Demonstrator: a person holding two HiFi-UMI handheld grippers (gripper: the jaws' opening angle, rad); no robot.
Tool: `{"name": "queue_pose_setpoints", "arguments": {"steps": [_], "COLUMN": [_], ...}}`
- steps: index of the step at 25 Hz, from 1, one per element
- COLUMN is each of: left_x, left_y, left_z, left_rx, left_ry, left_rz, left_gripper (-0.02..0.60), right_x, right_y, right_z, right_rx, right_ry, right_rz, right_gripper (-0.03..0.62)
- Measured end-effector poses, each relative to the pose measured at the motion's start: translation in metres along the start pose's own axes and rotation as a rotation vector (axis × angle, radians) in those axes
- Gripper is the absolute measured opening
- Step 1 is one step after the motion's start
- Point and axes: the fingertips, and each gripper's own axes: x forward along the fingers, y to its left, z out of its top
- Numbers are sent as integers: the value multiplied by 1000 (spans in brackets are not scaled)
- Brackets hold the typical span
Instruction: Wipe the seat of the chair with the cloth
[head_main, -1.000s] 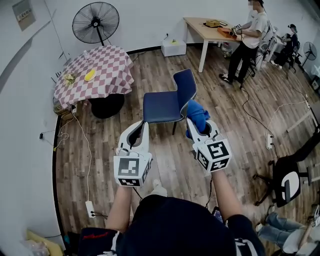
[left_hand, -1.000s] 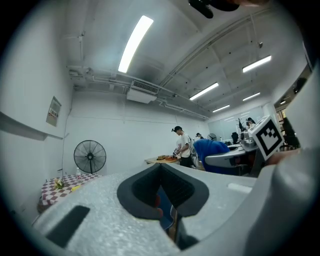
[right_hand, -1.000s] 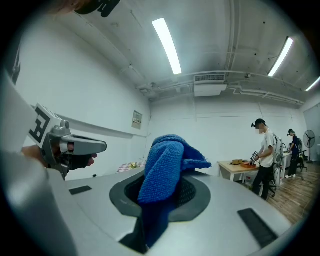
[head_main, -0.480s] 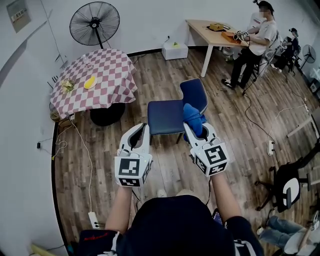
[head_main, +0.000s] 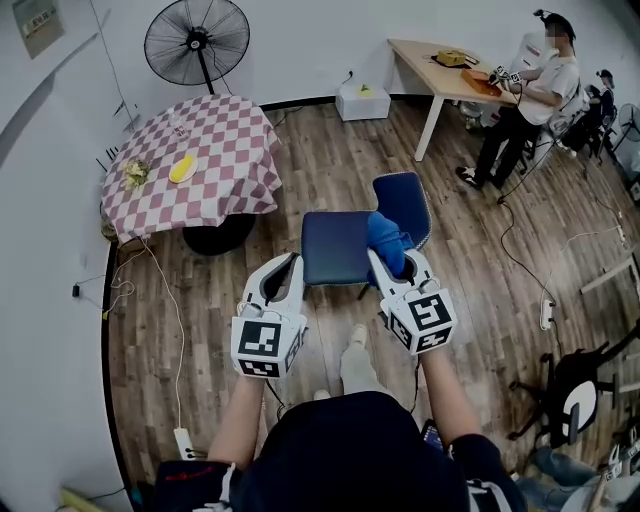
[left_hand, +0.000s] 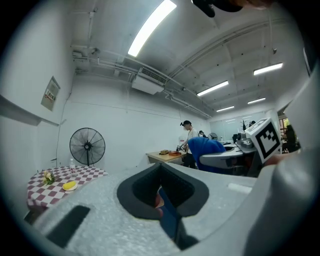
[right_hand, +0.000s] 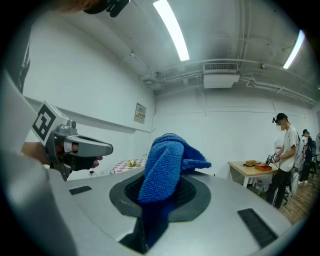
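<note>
The chair's blue seat (head_main: 335, 248) lies just ahead of both grippers, its backrest (head_main: 402, 204) to the right. My right gripper (head_main: 392, 262) is shut on a bunched blue cloth (head_main: 388, 240), which hangs over the seat's right edge. In the right gripper view the cloth (right_hand: 167, 165) sticks up from between the jaws of the right gripper (right_hand: 160, 202). My left gripper (head_main: 287, 268) is shut and empty, held level at the seat's near left corner. Through the left gripper (left_hand: 164, 196) only a sliver of blue shows. The cloth (left_hand: 205, 147) also appears there at the right.
A round table with a checked cover (head_main: 190, 160) stands at the left, a floor fan (head_main: 197, 40) behind it. A wooden table (head_main: 450, 68) with a person (head_main: 530, 100) is at the back right. Cables cross the floor; an office chair (head_main: 575, 390) stands at the right.
Both grippers have moved forward to the chair, which now lies right at their tips. The cloth stays clamped in the right gripper and now overlaps the seat's edge.
</note>
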Motion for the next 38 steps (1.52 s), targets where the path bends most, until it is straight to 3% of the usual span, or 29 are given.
{"name": "queue_pose_setpoints", "arguments": {"steps": [11, 20, 31, 38], "left_x": [152, 242, 288, 298], "left_y": [45, 58, 76, 100], "left_z": [5, 3, -58, -126], "left_rx": [34, 34, -15, -46], "left_ry": [27, 63, 193, 314], "left_rz": [53, 106, 107, 51], "left_gripper": [15, 15, 15, 15], "right_x": [131, 193, 239, 264], "right_y": [-115, -190, -212, -198], "right_z": [-5, -10, -70, -129], "right_rx": [37, 60, 128, 178], "right_ry": [8, 20, 138, 241], "right_rz": [76, 130, 147, 106], "right_gripper": [55, 55, 55, 55]}}
